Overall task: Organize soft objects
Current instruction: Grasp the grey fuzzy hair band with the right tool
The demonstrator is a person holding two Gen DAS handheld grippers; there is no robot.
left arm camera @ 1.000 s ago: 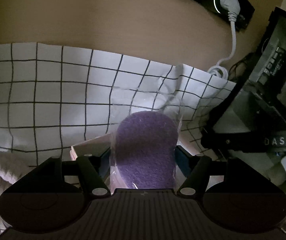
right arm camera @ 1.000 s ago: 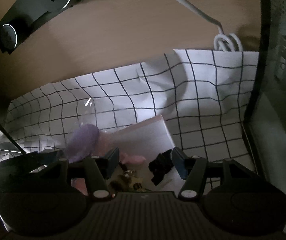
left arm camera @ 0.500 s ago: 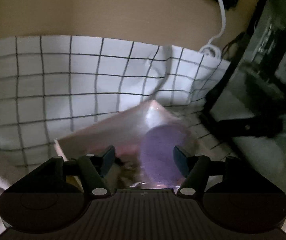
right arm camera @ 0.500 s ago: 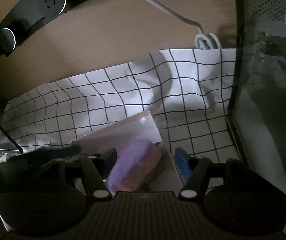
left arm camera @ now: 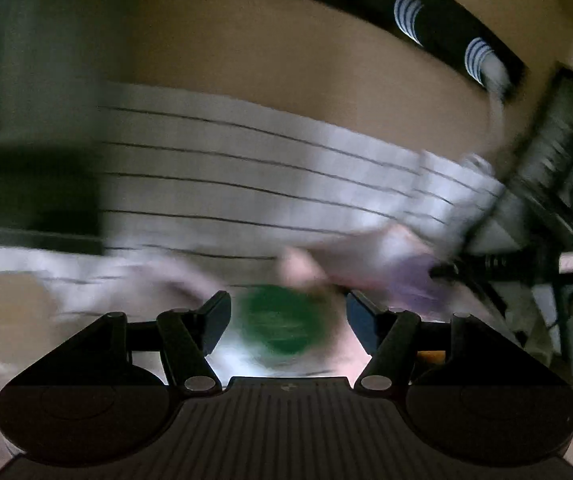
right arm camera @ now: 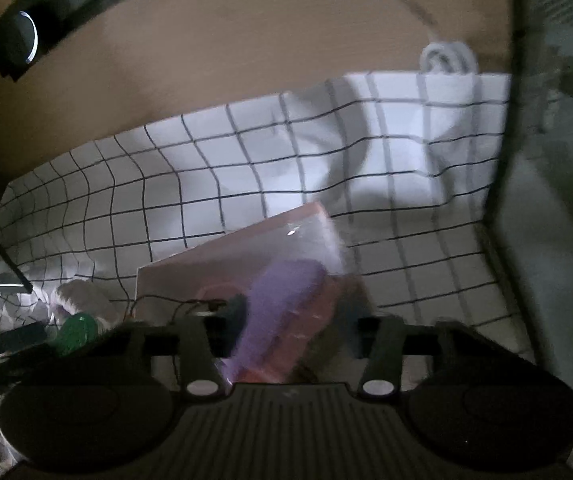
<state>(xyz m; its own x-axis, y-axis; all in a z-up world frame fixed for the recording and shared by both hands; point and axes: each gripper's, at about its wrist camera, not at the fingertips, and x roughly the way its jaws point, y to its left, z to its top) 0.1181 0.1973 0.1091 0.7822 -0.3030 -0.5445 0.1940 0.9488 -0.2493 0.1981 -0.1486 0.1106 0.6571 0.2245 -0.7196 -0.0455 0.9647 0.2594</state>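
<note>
Released from the left hand-held gripper [left arm camera: 288, 312], whose jaws now gape over a round green soft object [left arm camera: 282, 322], the purple felt pad in clear plastic [right arm camera: 282, 312] lies in the pink box [right arm camera: 238, 256]; the right hand-held gripper [right arm camera: 290, 332] stands apart, empty.

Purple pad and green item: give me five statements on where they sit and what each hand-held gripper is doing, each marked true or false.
1. The purple pad lies in the pink box. True.
2. The left hand-held gripper is clamped on the purple pad. False: it is open, with the pad off to its right.
3. A green item lies ahead between the left fingers. True, though blurred.
4. The checked cloth is red and white. False: white with black lines.
5. The right hand-held gripper grips the green item. False: that item lies far to its left.
</note>
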